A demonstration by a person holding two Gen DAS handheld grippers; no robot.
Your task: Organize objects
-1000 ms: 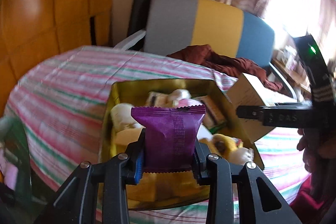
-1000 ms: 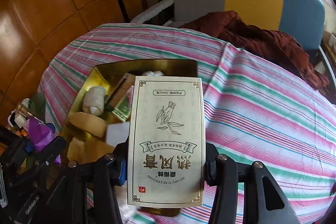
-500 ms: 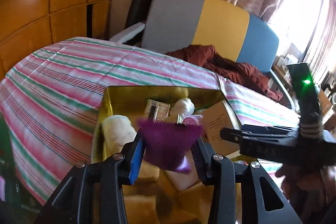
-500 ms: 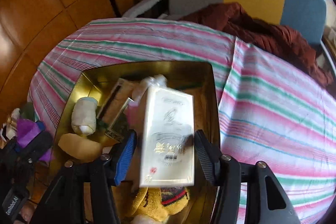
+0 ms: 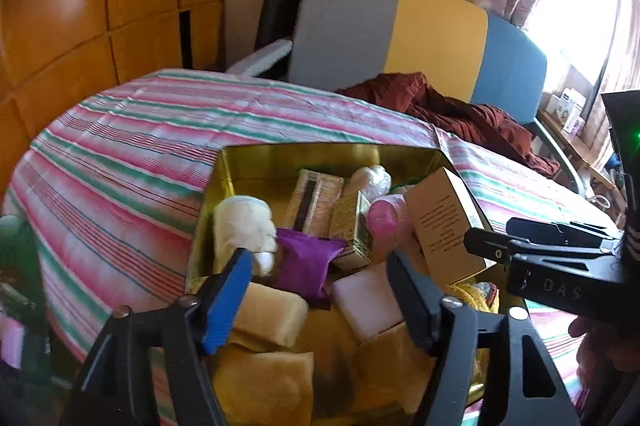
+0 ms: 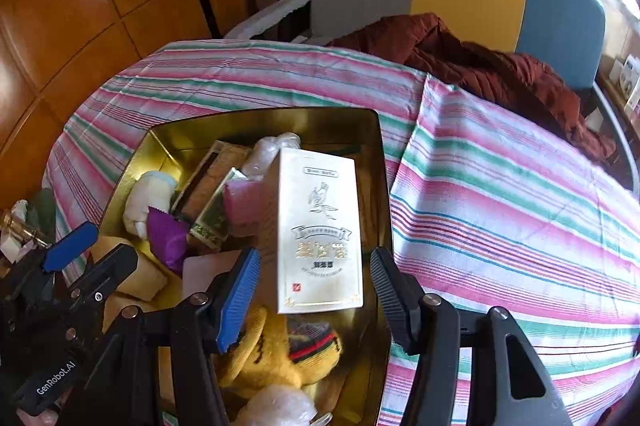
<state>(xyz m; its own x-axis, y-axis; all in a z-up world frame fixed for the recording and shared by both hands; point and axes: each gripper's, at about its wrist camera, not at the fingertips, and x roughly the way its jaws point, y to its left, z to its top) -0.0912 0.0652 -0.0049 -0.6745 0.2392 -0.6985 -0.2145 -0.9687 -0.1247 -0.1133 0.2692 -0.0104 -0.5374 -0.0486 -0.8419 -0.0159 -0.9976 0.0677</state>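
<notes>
Over a gold metal tin [image 6: 376, 162] on a pink-and-green striped tablecloth [image 6: 500, 194], 2 handheld grippers hang with nothing held. The left gripper [image 5: 320, 290], its jaws just opening wide, stands clear of the purple foil snack packet [image 5: 306, 264] lying among the tin's crowded contents. The right gripper [image 6: 314, 290], its jaws also just opening, flanks without touching the cream printed carton [image 6: 318, 230] lying against the tin's right wall. Open cloth stretches right of the tin's rim.
</notes>
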